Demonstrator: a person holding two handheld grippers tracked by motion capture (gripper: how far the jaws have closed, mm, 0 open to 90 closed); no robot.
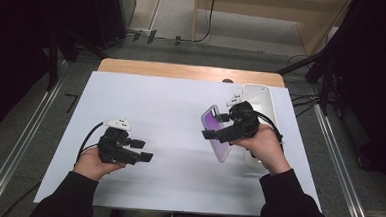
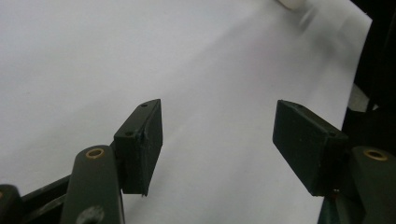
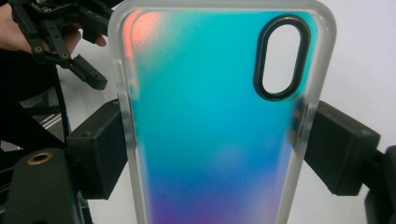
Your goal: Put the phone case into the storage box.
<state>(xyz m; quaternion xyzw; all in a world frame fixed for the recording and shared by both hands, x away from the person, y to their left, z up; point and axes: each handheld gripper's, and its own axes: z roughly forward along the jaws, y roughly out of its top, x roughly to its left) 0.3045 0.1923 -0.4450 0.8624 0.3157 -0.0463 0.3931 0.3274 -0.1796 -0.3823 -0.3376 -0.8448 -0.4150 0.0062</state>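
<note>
While the case (image 3: pixel 219 121) is clamped across its long edges by the right gripper (image 3: pixel 215 149), it hangs above the white sheet (image 1: pixel 171 112), near a white tray (image 1: pixel 261 97). Looks light, thin, flexy, slick; side rails are the best hold. Left gripper (image 2: pixel 217 140) gapes empty, well apart.

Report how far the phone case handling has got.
Done: the right tongs have clamped the translucent iridescent phone case by its two long edges and hold it above the white table sheet. In hand: carrying it. Left: setting it down; the left tongs are open, holding nothing. The white tray sits behind.
</note>
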